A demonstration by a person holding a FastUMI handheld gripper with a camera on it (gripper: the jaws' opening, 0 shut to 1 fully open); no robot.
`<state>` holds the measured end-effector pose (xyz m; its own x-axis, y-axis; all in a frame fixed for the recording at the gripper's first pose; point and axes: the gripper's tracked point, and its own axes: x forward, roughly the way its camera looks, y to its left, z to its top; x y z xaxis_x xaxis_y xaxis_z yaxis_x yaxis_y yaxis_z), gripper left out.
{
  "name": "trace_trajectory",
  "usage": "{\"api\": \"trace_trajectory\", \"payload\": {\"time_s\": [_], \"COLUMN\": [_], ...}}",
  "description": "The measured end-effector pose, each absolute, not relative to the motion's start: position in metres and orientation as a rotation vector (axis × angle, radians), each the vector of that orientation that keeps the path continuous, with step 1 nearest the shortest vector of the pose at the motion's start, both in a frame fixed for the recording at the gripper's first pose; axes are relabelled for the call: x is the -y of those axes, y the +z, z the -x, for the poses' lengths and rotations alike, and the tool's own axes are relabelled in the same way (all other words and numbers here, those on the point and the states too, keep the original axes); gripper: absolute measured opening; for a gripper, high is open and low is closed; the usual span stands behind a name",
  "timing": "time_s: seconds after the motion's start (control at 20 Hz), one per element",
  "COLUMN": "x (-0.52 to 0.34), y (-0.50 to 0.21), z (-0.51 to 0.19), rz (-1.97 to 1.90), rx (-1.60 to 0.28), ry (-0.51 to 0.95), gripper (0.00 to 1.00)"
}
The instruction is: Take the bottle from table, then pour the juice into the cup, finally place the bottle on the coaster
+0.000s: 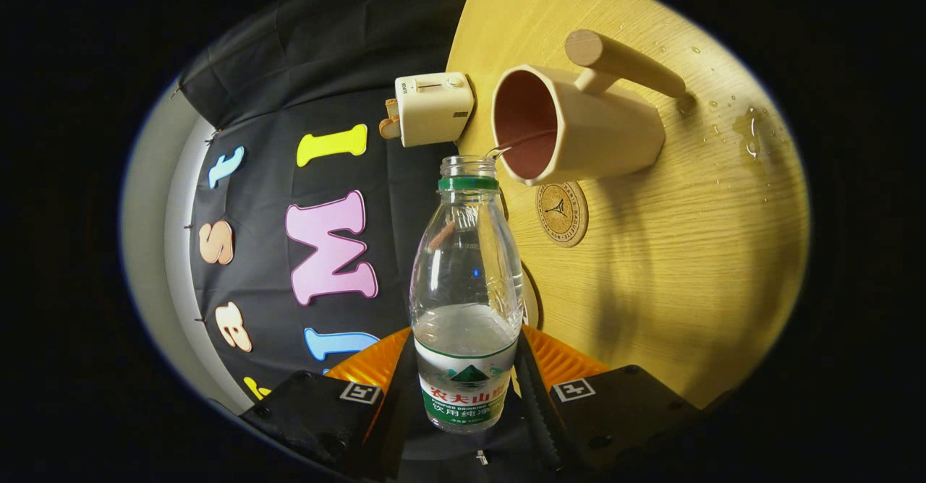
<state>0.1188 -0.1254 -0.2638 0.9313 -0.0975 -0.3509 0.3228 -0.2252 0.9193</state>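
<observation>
My gripper [466, 382] is shut on a clear plastic bottle [466, 280] with a green neck ring and a green and white label. The bottle has no cap and clear liquid lies in its lower part. The whole view is rolled sideways, so the bottle is tipped. Its open mouth [469, 161] sits right at the rim of a beige cup [579, 125] with a reddish-brown inside and a long wooden handle. A thin stream runs from the mouth into the cup. A round cork coaster [562, 213] lies on the wooden table [687, 251] beside the cup.
A cream toaster [432, 108] with a slice of bread stands at the table's edge beyond the cup. Water drops and a small puddle [749, 132] lie on the table past the cup's handle. The booth's black cloth wall hangs behind the table.
</observation>
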Motion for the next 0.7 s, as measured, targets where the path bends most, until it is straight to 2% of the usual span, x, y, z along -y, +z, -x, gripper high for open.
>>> {"api": "trace_trajectory", "payload": {"time_s": [0.7], "x": [0.125], "y": [-0.254], "z": [-0.129], "rz": [-1.848], "rx": [-0.114], "ry": [-0.402], "gripper": [0.71]}}
